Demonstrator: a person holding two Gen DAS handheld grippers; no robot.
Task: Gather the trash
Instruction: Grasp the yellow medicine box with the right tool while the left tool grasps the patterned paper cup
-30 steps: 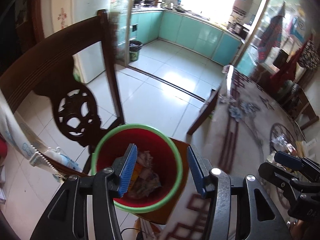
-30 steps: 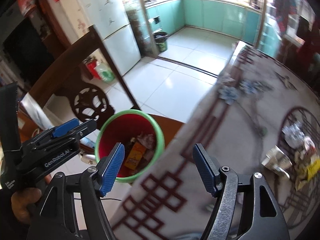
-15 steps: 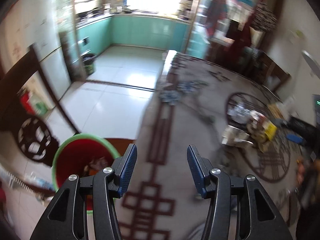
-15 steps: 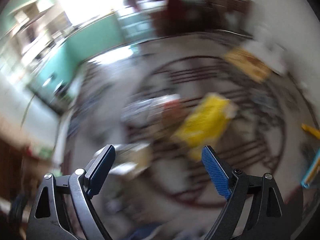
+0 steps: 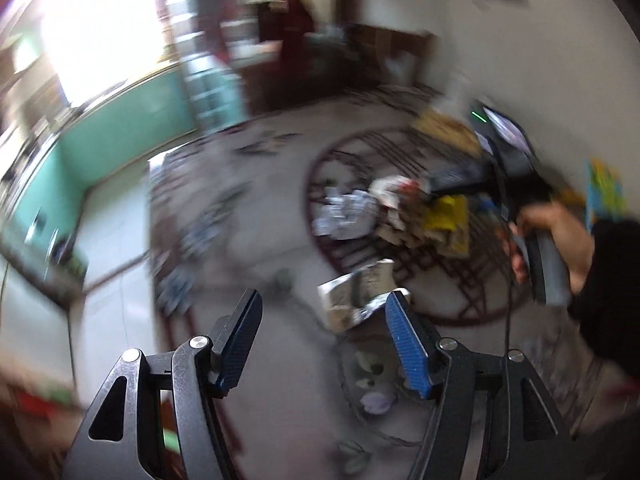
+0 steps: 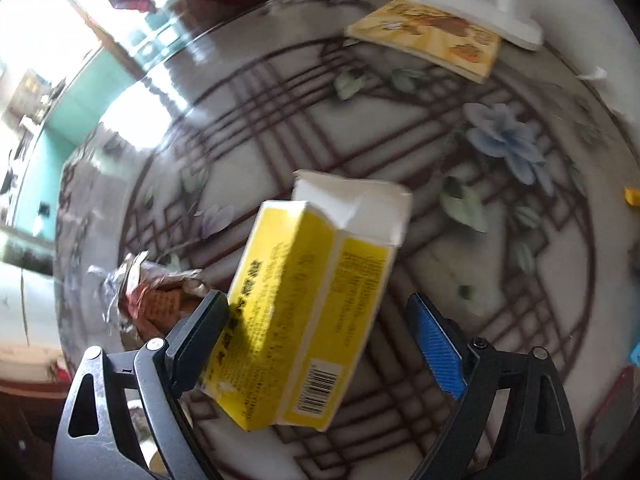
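In the right wrist view a yellow carton [image 6: 312,300] with a torn white top lies on the patterned glass table [image 6: 500,240]. My right gripper [image 6: 320,344] is open wide around it: the left pad [image 6: 200,336] is at the carton's edge and the right pad [image 6: 436,348] stands clear. A crumpled foil wrapper [image 6: 148,292] lies just left of it. The left wrist view is blurred. My left gripper [image 5: 322,340] hangs over the table, jaws opening, with nothing between them. A flattened silvery wrapper [image 5: 360,292] lies by its right fingertip, and the trash pile [image 5: 384,216] lies beyond.
A person's hand [image 5: 560,236] holds the right gripper at the right of the left wrist view. A yellow illustrated book [image 6: 428,36] and a white stand [image 6: 480,0] sit at the table's far side. The table's edge, the floor and teal cabinets [image 5: 120,128] are to the left.
Both views have swung from the red bin beside the chair to the table. The right gripper opened wider and came down over the yellow carton. The left gripper's jaws widened.
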